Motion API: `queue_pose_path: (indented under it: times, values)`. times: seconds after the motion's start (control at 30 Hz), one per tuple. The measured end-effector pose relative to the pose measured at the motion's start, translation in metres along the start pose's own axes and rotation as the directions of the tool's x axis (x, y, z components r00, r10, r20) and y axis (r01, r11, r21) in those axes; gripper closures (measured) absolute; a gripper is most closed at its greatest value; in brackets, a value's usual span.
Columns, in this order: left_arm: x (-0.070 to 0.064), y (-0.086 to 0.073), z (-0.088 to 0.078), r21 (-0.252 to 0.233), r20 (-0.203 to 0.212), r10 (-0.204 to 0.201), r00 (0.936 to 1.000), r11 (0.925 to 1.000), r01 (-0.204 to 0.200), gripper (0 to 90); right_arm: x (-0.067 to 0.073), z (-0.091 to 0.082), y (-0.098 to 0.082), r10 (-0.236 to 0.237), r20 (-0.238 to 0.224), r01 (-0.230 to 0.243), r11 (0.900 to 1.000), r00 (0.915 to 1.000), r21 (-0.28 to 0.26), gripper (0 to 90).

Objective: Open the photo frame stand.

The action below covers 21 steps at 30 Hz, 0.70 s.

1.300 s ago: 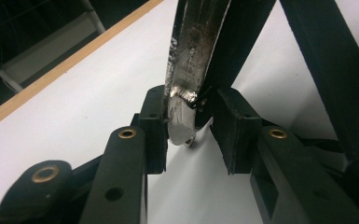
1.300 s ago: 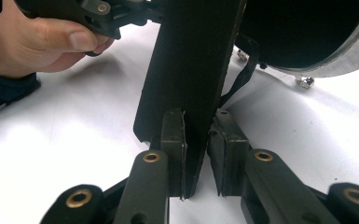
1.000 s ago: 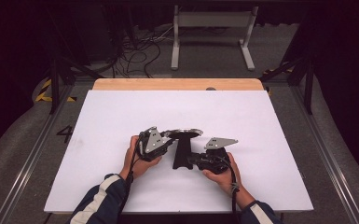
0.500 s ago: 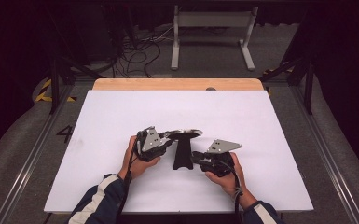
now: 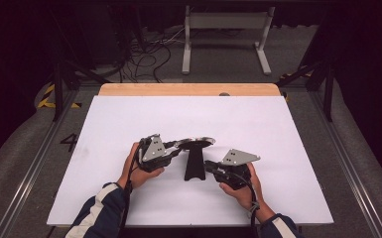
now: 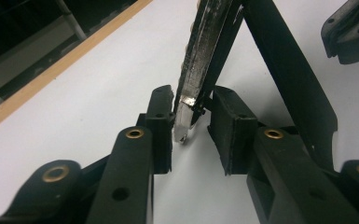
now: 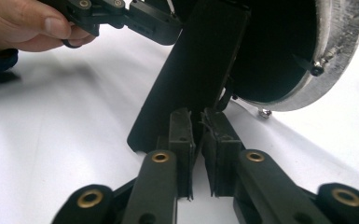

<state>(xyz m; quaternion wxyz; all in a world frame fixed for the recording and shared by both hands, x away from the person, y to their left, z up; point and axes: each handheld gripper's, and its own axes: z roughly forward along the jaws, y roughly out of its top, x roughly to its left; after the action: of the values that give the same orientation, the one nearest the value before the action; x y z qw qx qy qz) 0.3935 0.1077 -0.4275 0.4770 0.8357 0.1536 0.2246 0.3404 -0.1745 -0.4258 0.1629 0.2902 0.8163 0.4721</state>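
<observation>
My left gripper (image 5: pixel 174 147) fingers hold the disc (image 5: pixel 195 143) rim at 9 o'clock; right gripper (image 5: pixel 209 166) fingers have just been closing, almost shut, beside the stand (image 5: pixel 194 166).

Black stand (image 5: pixel 194 166) w/ dull silver-rimmed disc (image 5: pixel 196 143) on white table (image 5: pixel 129 119); light wood strip (image 5: pixel 188 89) along table's far edge; both grippers black w/ brass rivets, left gripper (image 5: pixel 174 150), right gripper (image 5: pixel 209 166); sleeves (image 5: pixel 96 210) navy w/ white stripes
</observation>
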Motion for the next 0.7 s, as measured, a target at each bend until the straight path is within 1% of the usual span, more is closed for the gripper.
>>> queue_pose_path:
  times: [0.07, 0.13, 0.17, 0.2, 0.23, 0.3, 0.33, 0.4, 0.47, 0.53, 0.6, 0.7]
  values:
    - [0.001, 0.000, -0.003, -0.004, 0.008, -0.008, 0.9999, 1.0000, 0.008, 70.8, 0.002, 0.000, 0.001, -0.003, 0.004, 0.003, 1.000, 1.0000, -0.003, 85.9]
    - [0.002, 0.001, -0.005, -0.006, 0.007, 0.000, 1.0000, 1.0000, 0.000, 71.1, 0.004, 0.001, 0.002, -0.008, 0.004, 0.008, 1.000, 1.0000, -0.009, 87.3]
    - [0.002, 0.001, -0.006, -0.009, 0.008, 0.001, 1.0000, 1.0000, -0.001, 71.6, 0.005, 0.002, 0.002, -0.012, 0.013, 0.013, 1.000, 0.9998, -0.012, 88.0]
    - [0.002, 0.002, -0.008, -0.012, 0.001, 0.007, 1.0000, 0.9999, -0.007, 72.8, 0.006, 0.002, 0.003, -0.007, 0.014, 0.007, 1.000, 0.9999, -0.016, 88.6]
    - [0.002, 0.002, -0.009, -0.019, -0.006, 0.008, 1.0000, 0.9998, -0.008, 75.7, 0.007, 0.002, 0.004, 0.007, 0.004, -0.006, 1.000, 1.0000, -0.028, 89.1]
    - [0.002, 0.002, -0.009, -0.019, -0.003, 0.004, 1.0000, 0.9998, -0.004, 76.7, 0.009, 0.004, 0.006, 0.027, -0.024, -0.028, 0.999, 0.9994, -0.036, 90.0]
    - [0.002, 0.002, -0.008, -0.017, -0.003, 0.004, 1.0000, 0.9999, -0.004, 76.5, 0.011, 0.006, 0.006, 0.027, -0.025, -0.028, 0.999, 0.9993, -0.035, 90.0]
    - [0.002, 0.001, -0.007, -0.015, -0.002, 0.004, 1.0000, 0.9999, -0.004, 76.3, 0.016, 0.009, 0.008, 0.001, -0.013, -0.001, 1.000, 0.9999, -0.025, 90.0]
    - [0.003, 0.001, -0.007, -0.015, 0.003, 0.001, 1.0000, 0.9999, -0.001, 76.2, 0.022, 0.013, 0.009, -0.022, 0.014, 0.023, 0.999, 0.9997, -0.028, 90.0]
    - [0.004, 0.001, -0.007, -0.017, 0.007, -0.001, 1.0000, 0.9999, 0.001, 76.1, 0.027, 0.017, 0.010, -0.032, 0.023, 0.033, 0.999, 0.9992, -0.034, 90.0]
    - [0.004, 0.000, -0.007, -0.017, 0.007, 0.000, 1.0000, 0.9998, 0.000, 76.1, 0.032, 0.022, 0.011, -0.052, 0.045, 0.053, 0.998, 0.9976, -0.025, 90.0]
    - [0.004, 0.000, -0.006, -0.015, 0.010, -0.007, 0.9999, 0.9999, 0.007, 75.8, 0.038, 0.031, 0.012, -0.060, 0.061, 0.061, 0.998, 0.9963, -0.014, 90.0]
